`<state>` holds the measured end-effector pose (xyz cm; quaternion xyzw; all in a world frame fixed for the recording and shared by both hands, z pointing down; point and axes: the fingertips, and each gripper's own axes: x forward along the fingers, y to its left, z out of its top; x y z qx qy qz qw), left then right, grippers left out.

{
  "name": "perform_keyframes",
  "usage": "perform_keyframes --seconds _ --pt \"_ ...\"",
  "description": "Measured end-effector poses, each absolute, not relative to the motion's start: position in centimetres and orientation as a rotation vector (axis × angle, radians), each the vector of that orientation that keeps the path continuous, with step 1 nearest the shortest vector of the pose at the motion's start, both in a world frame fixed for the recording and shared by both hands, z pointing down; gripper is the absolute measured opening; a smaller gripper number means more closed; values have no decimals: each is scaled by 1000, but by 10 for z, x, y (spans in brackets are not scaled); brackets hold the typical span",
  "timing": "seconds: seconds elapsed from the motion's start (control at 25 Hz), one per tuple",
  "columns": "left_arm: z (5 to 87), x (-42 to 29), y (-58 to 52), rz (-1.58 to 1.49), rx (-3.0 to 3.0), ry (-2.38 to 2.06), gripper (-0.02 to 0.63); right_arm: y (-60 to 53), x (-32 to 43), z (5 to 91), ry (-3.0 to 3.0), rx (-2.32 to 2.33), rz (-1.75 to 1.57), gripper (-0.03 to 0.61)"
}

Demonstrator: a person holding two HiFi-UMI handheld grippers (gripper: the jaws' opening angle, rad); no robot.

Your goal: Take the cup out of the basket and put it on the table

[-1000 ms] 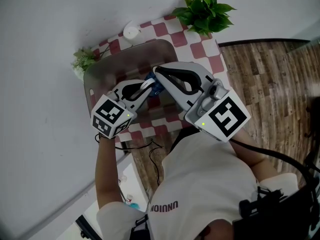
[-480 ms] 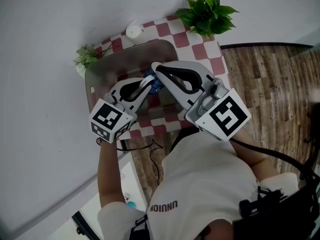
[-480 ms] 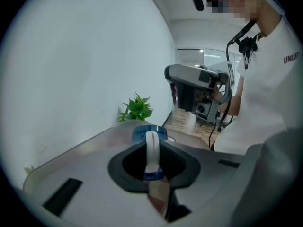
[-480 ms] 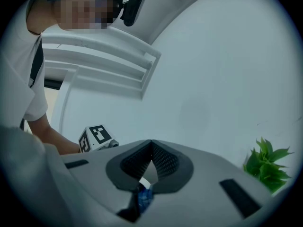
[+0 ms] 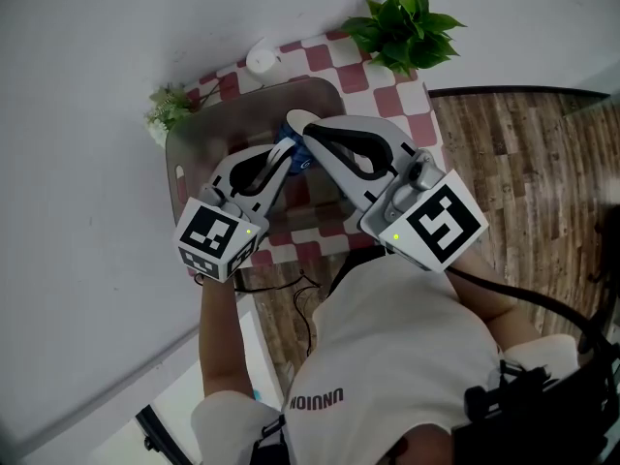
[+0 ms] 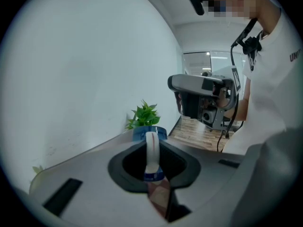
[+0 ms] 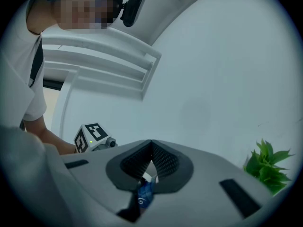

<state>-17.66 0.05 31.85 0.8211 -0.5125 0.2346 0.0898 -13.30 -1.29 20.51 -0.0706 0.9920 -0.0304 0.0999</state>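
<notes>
Both left gripper and right gripper pinch the cup (blue).

Soft, even light fills the room; the far window glares. Both fisheye gripper views vignette black, and the left tool blurs up close.

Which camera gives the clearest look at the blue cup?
The left gripper view: the cup sits between its jaws, white strip and blue band both plain. The head view shows only a blue sliver between the left gripper and right gripper; the right gripper view only a small blue patch between its jaws.
</notes>
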Motion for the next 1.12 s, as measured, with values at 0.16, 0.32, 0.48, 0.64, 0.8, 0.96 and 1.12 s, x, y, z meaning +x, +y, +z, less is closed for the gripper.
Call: perform_keyframes --seconds 0.16,0.32,0.48,0.64,0.8,0.96,1.12 --pt "308 -175 1 645 2448 -1580 57 -15 -131 206 2931 -223 -94 17" --pt "297 -174 0 591 2448 -1648 57 -17 -129 205 2928 -231 -99 17" --pt "289 -173 -2 528 2447 -1700 57 -20 -126 203 2919 -244 -100 17" --pt "282 -169 -3 498 2449 -1741 57 -22 -122 203 2917 -254 -103 17" --pt "273 -162 -6 462 2458 -1777 57 -23 -117 200 2907 -263 -99 17" --pt "265 -155 -8 408 2464 -1810 57 -25 -110 200 2904 -283 -99 17" --pt "258 -150 -12 355 2454 -1848 57 -27 -103 212 2963 -291 -92 17"
